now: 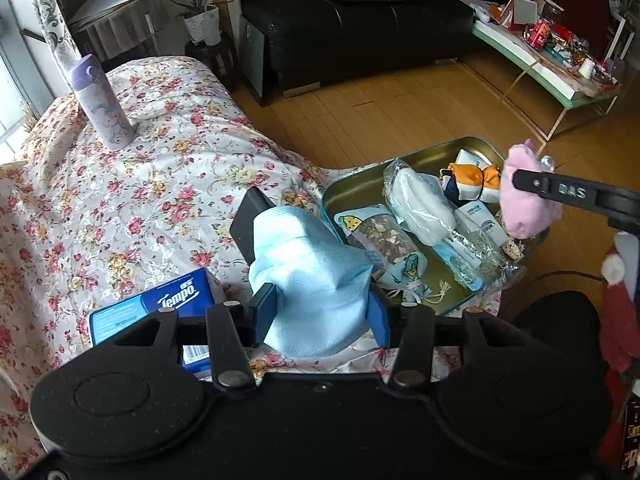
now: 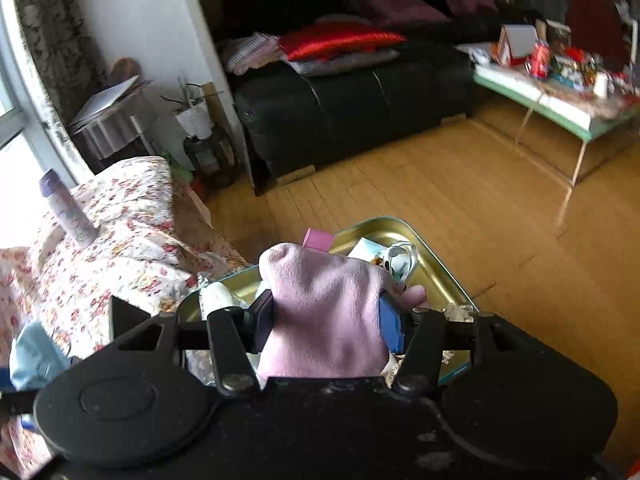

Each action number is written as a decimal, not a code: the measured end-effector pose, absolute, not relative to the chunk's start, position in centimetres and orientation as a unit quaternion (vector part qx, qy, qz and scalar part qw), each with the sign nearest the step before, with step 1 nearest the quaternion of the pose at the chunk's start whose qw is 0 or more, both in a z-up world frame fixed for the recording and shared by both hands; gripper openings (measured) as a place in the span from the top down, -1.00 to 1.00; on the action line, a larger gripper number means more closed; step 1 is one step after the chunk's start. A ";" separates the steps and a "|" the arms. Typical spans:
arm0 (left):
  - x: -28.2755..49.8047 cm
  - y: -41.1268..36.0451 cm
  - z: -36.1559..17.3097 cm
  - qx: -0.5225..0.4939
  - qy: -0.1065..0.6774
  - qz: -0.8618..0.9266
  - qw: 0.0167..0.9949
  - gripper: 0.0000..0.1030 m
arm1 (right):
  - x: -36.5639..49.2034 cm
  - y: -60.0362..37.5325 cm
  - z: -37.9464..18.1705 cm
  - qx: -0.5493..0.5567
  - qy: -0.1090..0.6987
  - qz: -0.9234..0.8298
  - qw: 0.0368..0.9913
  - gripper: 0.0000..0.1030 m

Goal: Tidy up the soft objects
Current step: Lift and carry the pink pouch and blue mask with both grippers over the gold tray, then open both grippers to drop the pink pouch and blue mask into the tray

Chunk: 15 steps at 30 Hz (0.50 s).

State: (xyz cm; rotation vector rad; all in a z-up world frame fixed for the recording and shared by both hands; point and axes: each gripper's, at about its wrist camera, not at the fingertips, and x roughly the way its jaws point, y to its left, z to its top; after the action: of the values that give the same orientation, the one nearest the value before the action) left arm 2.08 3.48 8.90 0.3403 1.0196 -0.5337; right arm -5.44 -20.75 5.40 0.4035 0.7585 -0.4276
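My left gripper (image 1: 320, 316) is shut on a folded light blue cloth (image 1: 308, 276), held above the floral bedspread (image 1: 140, 184) just left of the gold metal tin (image 1: 360, 184). My right gripper (image 2: 326, 326) is shut on a soft pink cloth (image 2: 324, 320), hanging over the tin (image 2: 436, 276). In the left wrist view the pink cloth (image 1: 524, 200) and one right finger (image 1: 568, 192) show above the tin's right end. The tin holds several small pouches, a bagged white item (image 1: 424, 208) and an orange and white soft thing (image 1: 472, 182).
A blue Tempo tissue pack (image 1: 160, 304) lies on the bedspread at the lower left. A purple bottle (image 1: 102, 104) stands further back on the bed. Wooden floor (image 1: 400, 112), a black sofa (image 1: 352, 32) and a cluttered low table (image 1: 552, 64) lie beyond.
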 end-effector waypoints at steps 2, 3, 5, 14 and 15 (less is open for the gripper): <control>2.1 3.2 8.8 0.162 0.481 -0.252 0.824 0.08 | -5.0 -20.9 4.8 0.198 0.372 -0.214 0.881 -0.03; 2.1 3.0 8.8 0.163 0.481 -0.252 0.824 0.08 | -4.6 -20.8 4.5 0.199 0.374 -0.215 0.880 -0.04; 2.1 2.6 8.7 0.165 0.482 -0.253 0.823 0.08 | -4.1 -20.9 3.9 0.198 0.378 -0.216 0.878 -0.11; 2.4 0.9 8.1 0.171 0.489 -0.257 0.816 0.08 | -5.0 -21.9 2.6 0.213 0.333 -0.261 0.881 -0.43; 2.5 0.7 8.0 0.172 0.490 -0.258 0.815 0.08 | -5.2 -21.9 2.4 0.211 0.331 -0.274 0.878 -0.44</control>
State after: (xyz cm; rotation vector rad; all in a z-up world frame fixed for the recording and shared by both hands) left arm 2.48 0.66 8.01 0.3665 1.0442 -0.5495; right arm -5.24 -21.88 2.40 0.4403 0.6907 -0.5715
